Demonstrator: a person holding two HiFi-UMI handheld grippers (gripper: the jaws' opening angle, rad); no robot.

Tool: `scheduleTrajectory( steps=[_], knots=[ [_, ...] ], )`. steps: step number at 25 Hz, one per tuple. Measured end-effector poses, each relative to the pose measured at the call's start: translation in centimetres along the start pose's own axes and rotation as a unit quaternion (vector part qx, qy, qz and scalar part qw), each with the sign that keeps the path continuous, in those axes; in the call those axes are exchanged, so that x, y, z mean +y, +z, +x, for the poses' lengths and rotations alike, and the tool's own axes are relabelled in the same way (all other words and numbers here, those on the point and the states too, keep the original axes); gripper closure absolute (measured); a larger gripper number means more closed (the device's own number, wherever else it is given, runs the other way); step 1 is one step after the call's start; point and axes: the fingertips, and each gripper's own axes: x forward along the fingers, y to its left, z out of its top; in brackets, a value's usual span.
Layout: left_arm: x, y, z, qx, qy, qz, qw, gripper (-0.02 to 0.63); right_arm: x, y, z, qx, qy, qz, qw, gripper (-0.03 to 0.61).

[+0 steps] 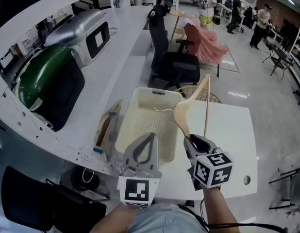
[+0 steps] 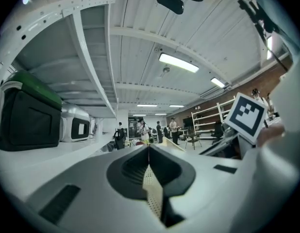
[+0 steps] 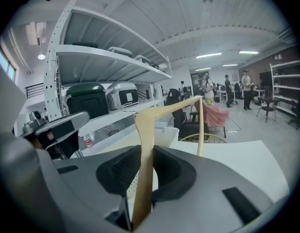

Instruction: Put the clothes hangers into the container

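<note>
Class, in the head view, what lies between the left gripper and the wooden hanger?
The head view shows only the cream perforated container between the left gripper and the wooden hanger.

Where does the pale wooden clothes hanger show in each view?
Head view: pale wooden clothes hanger right of centre, in the right tool.
Left gripper view: not clearly in it.
Right gripper view: centre, clamped in that tool.
Shared landmark: dark green hard case on the shelf.
</note>
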Motion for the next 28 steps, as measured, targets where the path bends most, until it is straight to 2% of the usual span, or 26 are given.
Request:
scheduleTrajectory(
  steps=[6, 11, 19, 23, 28],
  knots=[
    [2.9, -0.7, -0.3, -0.007, -0.017, -0.009, 0.9998, 0.601, 3.1, 0.7, 2.4, 0.002, -0.005, -0.010, 1.000, 0.492],
    [4.3, -1.0, -0.4, -0.004, -0.013, -0.016, 0.9998, 0.601, 4.5, 1.6, 3.7, 0.002, 0.002, -0.016, 1.000, 0.492],
    [5.0, -0.8, -0.4, 0.003, 0.003, -0.003, 1.0000, 0.601, 5.0, 2.3, 4.9, 0.003, 0.020, -0.019, 1.000, 0.492],
    [5.0, -0.8, -0.6, 0.009, 0.026, -0.010, 0.9996, 0.601, 5.3, 2.8, 5.2, -0.001, 0.042, -0.020, 0.999, 0.492],
    [5.4, -0.1, -1.0, 0.012, 0.049, 0.002, 0.9987, 0.601, 6.3, 3.7, 5.0, -0.010, 0.069, -0.027, 0.997, 0.492]
  ],
)
